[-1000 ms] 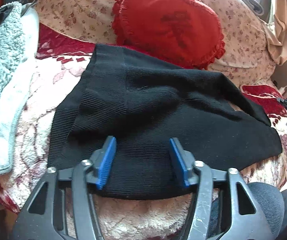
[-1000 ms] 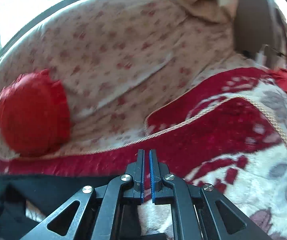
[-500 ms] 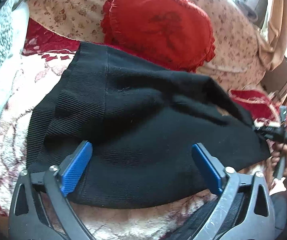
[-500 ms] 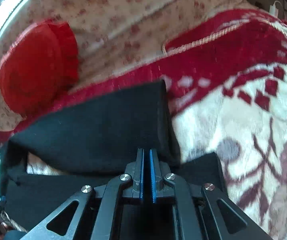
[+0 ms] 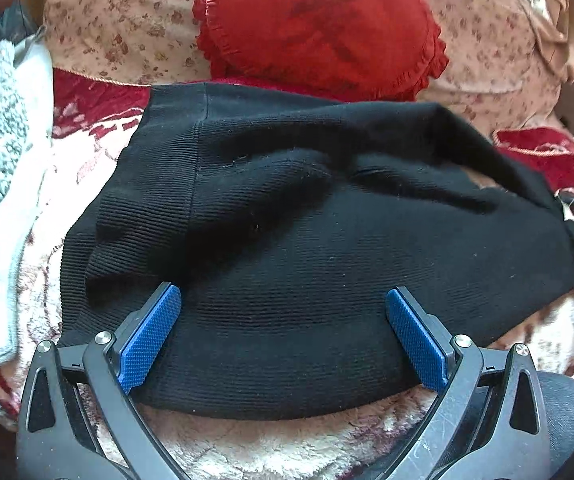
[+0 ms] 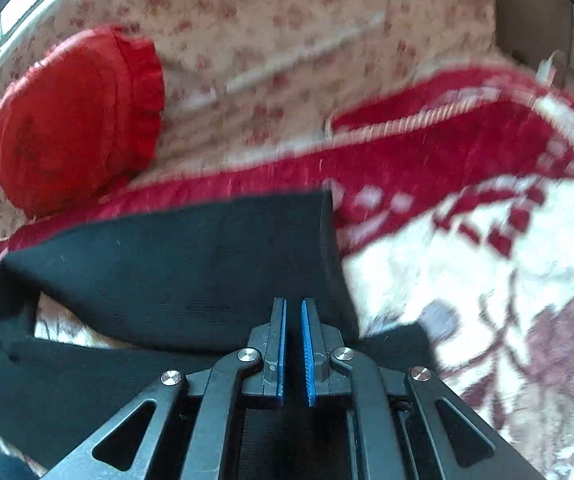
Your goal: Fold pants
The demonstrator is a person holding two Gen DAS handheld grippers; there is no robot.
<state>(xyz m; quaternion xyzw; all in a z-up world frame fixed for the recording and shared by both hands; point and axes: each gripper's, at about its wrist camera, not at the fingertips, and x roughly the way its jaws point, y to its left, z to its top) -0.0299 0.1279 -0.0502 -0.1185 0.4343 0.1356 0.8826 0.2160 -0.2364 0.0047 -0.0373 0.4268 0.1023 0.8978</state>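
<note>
**A soft fold on a soft bed, and neither tool is holding it**

The plush blanket (image 5: 39,216) under everything is my biggest worry: it is lumpy and yielding, so I judge any push could drag the whole garment instead of creasing it. The black pants (image 5: 327,240) lie across it, doubled over, just in front of the red cushion (image 5: 319,28). In the right wrist view the upper layer (image 6: 175,264) sits askew on the lower one, with blanket showing through a gap at the left. Smoothing from here could lock that skew in.

My left gripper (image 5: 283,340) is spread wide, grasping nothing, its blue pads (image 5: 149,340) poised over the near edge. If I clench now I may pinch only one layer.

My right gripper (image 6: 293,350) shows a narrow slit between its pads, and I see no cloth in it. That view is blurred, so an end dropped there may land crooked.
</note>
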